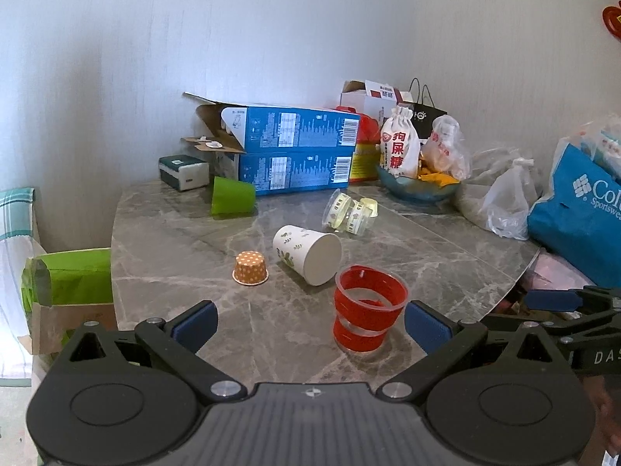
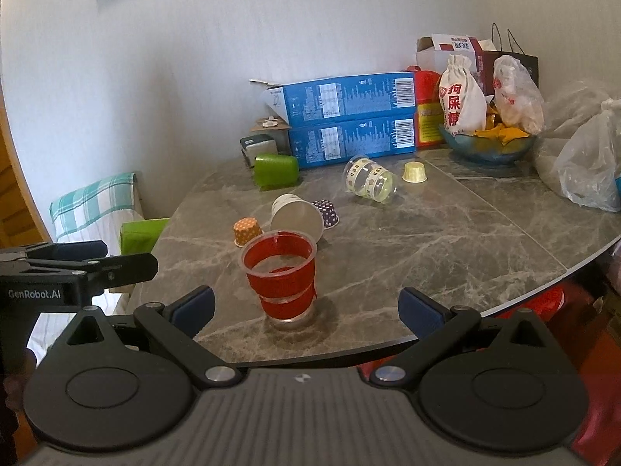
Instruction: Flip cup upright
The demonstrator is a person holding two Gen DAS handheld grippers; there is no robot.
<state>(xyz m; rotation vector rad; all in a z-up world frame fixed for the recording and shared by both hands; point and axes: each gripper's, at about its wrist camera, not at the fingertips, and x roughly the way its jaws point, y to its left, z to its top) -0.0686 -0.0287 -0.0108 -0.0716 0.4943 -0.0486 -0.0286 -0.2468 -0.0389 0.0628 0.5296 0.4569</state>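
Left wrist view
- Left claw [image 1: 310, 324]: spread wide, blue pads far apart, gripping nothing.
- Red cup [image 1: 368, 308]: upright on the grey marble table [image 1: 174, 264], mouth up, clear with red bands; it stands between the pads toward the right one, close by it. Contact cannot be told.
- Paper cup [image 1: 306, 253]: white with leaf print, lying on its side just behind the red cup, open mouth toward the camera.
- Orange dotted cup [image 1: 250, 268]: small, mouth down, left of the paper cup.
- Green cup [image 1: 232, 196]: on its side near the blue boxes [image 1: 295, 147] at the wall.
- Clear cup [image 1: 345, 215]: on its side, mid-table, printed bands around it.
- Right claw [image 1: 559, 301]: seen side-on at the right edge, off the table rim; its spread cannot be judged from here.

Right wrist view
- Right claw [image 2: 306, 308]: released, pads wide apart, empty.
- Red cup [image 2: 281, 277]: upright near the table's front edge, in the gap but nearer the left pad, touching neither.
- Paper cup [image 2: 297, 217]: on its side right behind the red cup.
- Purple dotted cup [image 2: 328, 213]: small, mouth down, beside the paper cup.
- Yellow cup [image 2: 414, 172]: small, mouth down, farther back.
- Bowl [image 2: 487, 147]: blue, holds a white cloth bag and snacks.
- Left claw [image 2: 97, 258]: side-on at the left edge, beyond the table rim.
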